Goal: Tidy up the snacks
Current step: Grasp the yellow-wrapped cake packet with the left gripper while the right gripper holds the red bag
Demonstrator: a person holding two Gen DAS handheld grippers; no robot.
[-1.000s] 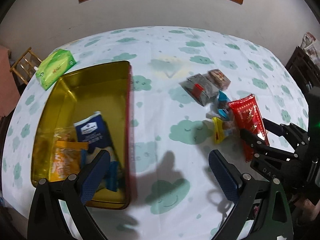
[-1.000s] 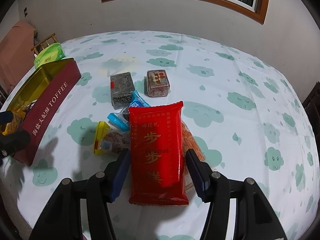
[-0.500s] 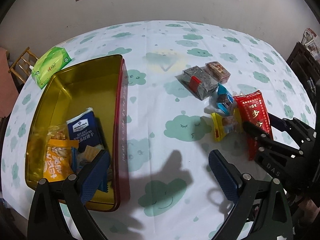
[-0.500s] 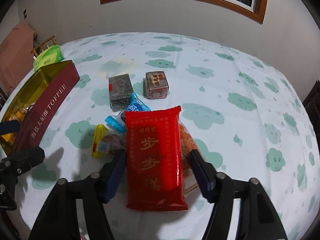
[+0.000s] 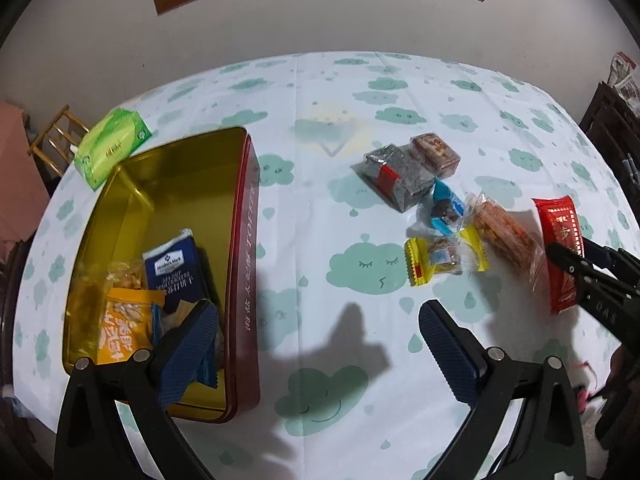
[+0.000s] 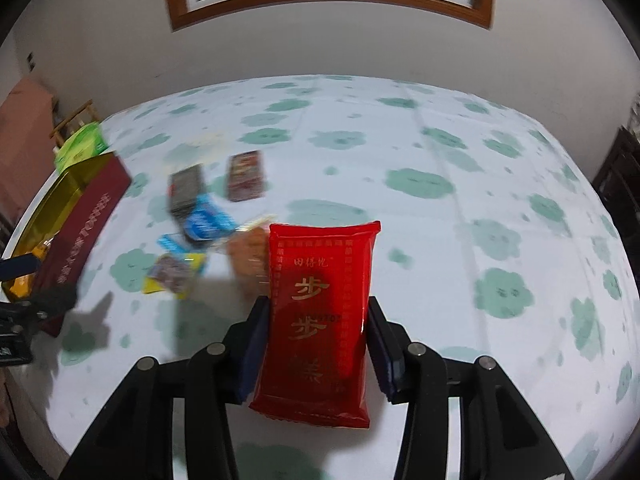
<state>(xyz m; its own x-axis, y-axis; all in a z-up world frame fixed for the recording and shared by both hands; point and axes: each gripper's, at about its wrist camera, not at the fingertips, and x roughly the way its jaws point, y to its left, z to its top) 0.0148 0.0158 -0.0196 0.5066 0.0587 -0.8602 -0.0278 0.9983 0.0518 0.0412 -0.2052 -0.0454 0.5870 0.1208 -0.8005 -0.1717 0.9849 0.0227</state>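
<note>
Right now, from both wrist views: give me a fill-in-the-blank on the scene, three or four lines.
1. The right gripper, whose jaws have just been closing, grips the ____ packet.
2. The left gripper holds ____.
3. The blue cracker pack lies in the ____.
4. The green tissue pack lies ____ the tin.

Answers: red; nothing; tin; outside

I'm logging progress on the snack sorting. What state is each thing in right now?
Red packet: clamped in the right gripper, whose jaws have just been closing.
Left gripper: open, holding nothing.
Tin: open, no lid on, partly filled.
Blue cracker packet: inside the tin.
Orange packet: inside the tin.
Yellow snack: loose on the tablecloth.
Grey packet: loose on the tablecloth.
</note>
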